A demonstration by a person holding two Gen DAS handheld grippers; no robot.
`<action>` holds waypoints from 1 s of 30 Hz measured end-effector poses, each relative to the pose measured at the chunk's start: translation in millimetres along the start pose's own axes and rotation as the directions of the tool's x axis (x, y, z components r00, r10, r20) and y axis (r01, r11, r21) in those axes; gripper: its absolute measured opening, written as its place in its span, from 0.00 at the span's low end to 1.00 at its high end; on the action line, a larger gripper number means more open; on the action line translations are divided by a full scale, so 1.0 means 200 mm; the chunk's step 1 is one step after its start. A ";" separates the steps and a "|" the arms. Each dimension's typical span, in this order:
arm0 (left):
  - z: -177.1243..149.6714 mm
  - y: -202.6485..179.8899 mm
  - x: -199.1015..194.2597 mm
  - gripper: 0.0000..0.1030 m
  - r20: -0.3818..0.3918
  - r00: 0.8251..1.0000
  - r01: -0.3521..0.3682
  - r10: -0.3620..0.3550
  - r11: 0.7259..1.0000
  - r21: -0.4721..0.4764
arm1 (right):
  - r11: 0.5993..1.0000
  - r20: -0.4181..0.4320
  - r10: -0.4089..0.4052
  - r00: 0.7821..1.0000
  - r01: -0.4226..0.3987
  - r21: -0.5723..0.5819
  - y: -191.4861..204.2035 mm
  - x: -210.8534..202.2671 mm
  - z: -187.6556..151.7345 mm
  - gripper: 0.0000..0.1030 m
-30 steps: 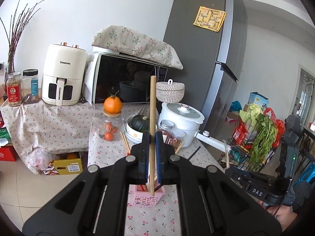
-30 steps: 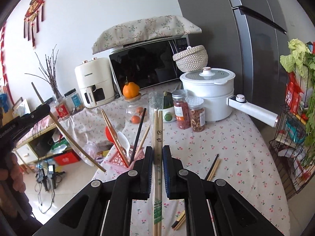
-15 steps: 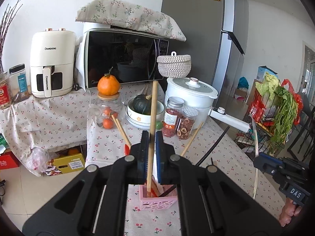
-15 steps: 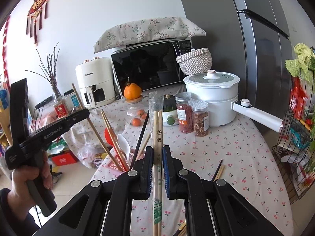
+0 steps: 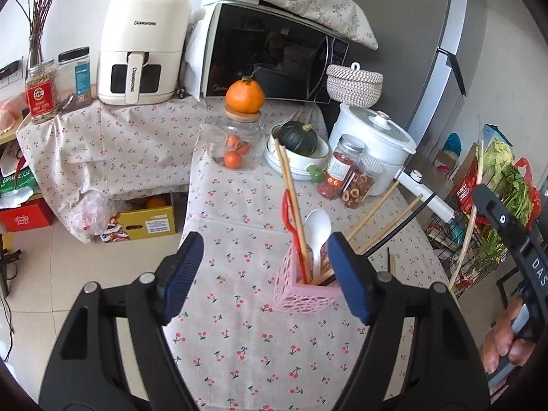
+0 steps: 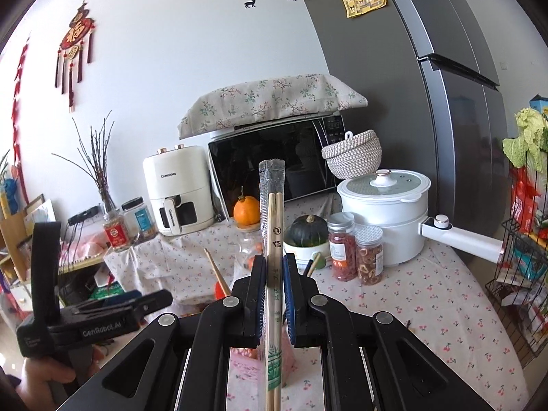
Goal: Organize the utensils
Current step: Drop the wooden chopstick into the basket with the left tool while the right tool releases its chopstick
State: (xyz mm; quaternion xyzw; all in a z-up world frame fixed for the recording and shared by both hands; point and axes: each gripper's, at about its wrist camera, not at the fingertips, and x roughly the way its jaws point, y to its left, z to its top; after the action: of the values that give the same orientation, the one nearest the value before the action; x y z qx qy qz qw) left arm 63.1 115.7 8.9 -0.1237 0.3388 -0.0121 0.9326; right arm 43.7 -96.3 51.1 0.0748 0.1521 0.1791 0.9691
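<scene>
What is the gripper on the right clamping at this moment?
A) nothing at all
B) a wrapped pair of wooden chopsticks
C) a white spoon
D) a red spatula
B: in the right wrist view the right gripper is shut on the wrapped pair of wooden chopsticks, which stands upright between its blue pads, the clear wrapper showing at the top.

We look from the left wrist steeply down along its fingers onto the counter (image 5: 239,325), close above the pink holder (image 5: 301,294). From the right wrist we face nearly level, farther back. Both views share the microwave (image 5: 274,65), air fryer (image 6: 178,188), white pot (image 6: 387,212) and jars.
</scene>
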 end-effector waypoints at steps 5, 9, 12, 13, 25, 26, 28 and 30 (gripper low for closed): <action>-0.02 0.12 0.04 0.73 -0.088 0.996 -0.006 0.000 0.998 -0.068 | 0.999 0.045 -0.012 0.999 0.010 0.045 0.10 0.17 0.02 0.10; -0.03 0.17 0.06 0.73 -0.122 0.993 -0.019 0.009 0.997 -0.081 | 0.996 0.082 -0.061 0.995 0.055 0.076 0.15 0.33 -0.01 0.10; -0.03 0.17 0.07 0.73 -0.133 0.991 -0.026 0.017 0.997 -0.071 | 0.990 0.122 -0.125 0.985 0.115 0.083 0.18 0.42 -0.04 0.10; -0.03 0.16 0.07 0.73 -0.136 0.991 -0.030 0.022 0.998 -0.059 | 0.987 0.136 -0.149 0.979 0.138 0.082 0.18 0.44 -0.06 0.10; 0.00 0.17 0.15 0.73 -0.181 0.983 -0.019 0.010 0.999 -0.049 | 0.970 0.157 -0.241 0.958 0.233 0.068 0.30 0.62 -0.28 0.15; 0.00 0.17 0.15 0.73 -0.183 0.983 -0.019 0.009 0.999 -0.051 | 0.972 0.151 -0.233 0.961 0.225 0.068 0.30 0.61 -0.29 0.21; 0.00 0.18 0.14 0.73 -0.183 0.983 -0.023 0.013 0.998 -0.051 | 0.974 0.145 -0.222 0.964 0.213 0.075 0.29 0.59 -0.30 0.35; -0.01 0.18 0.13 0.73 -0.182 0.983 -0.025 0.016 0.998 -0.050 | 0.976 0.147 -0.211 0.966 0.199 0.092 0.27 0.55 -0.28 0.40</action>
State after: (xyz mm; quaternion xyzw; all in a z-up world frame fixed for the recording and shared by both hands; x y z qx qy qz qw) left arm 80.7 146.9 -17.3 -0.1430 0.4239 -0.0049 0.8943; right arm 106.5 -1.0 -20.2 0.1093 0.0895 0.0657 0.9878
